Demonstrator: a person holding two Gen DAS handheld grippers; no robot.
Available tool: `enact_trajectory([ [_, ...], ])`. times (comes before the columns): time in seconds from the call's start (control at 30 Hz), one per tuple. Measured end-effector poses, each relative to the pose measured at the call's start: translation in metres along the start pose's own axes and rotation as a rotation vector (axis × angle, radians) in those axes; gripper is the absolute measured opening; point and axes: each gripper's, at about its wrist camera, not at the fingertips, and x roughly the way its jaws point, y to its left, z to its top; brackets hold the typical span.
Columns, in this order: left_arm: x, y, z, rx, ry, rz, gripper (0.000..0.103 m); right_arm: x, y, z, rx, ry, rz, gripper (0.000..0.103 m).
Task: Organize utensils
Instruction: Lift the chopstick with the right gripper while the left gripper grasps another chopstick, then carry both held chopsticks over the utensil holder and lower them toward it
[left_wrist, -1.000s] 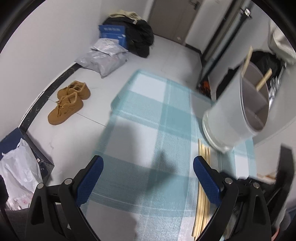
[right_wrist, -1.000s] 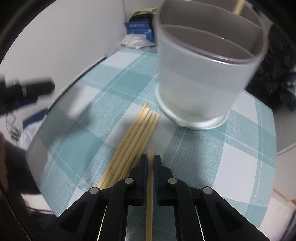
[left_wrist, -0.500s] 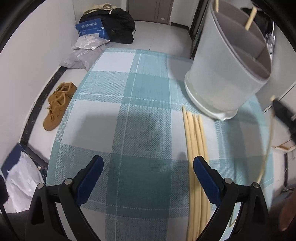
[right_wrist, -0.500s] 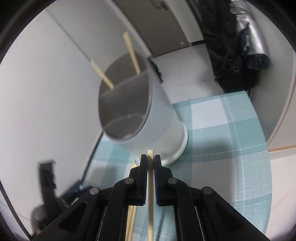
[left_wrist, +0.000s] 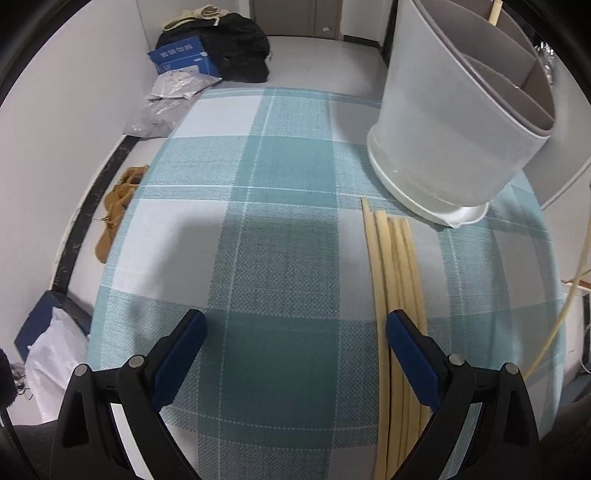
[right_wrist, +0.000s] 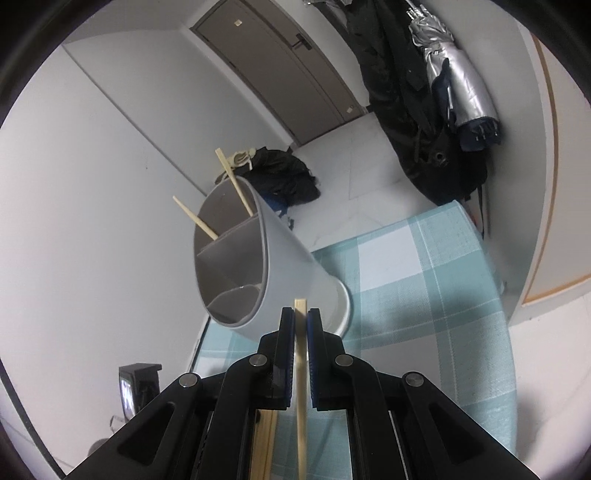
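My right gripper (right_wrist: 301, 321) clamps one chopstick (right_wrist: 301, 387) near the holder (right_wrist: 258, 273). My left gripper (left_wrist: 295, 332) gapes empty above the cloth (left_wrist: 280, 206), beside loose chopsticks (left_wrist: 399, 266).

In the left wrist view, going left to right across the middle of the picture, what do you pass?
Tan shoes on the floor → checked tablecloth → bundle of loose chopsticks → white divided utensil holder → single chopstick at the right edge.
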Motion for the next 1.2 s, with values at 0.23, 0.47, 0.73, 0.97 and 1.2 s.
enact_trajectory([
  [0.23,0.002,-0.008,0.004,0.073,-0.018,0.056,0.097,-0.009,0.002,0.000,-0.009,-0.003,0.000,0.006],
  [0.47,0.012,-0.008,0.029,0.093,-0.038,0.032,0.081,-0.015,0.009,0.002,-0.036,-0.027,0.004,0.006],
  [0.73,0.011,-0.018,0.042,0.090,-0.015,-0.044,0.007,-0.016,0.007,0.002,-0.035,-0.025,0.004,0.006],
  [0.97,0.006,-0.015,0.045,0.022,-0.004,-0.066,0.001,-0.019,0.016,0.004,-0.071,-0.044,0.003,0.006],
  [1.2,-0.042,-0.008,0.039,-0.028,-0.170,-0.128,0.001,-0.026,0.033,-0.005,-0.144,-0.065,0.002,0.006],
])
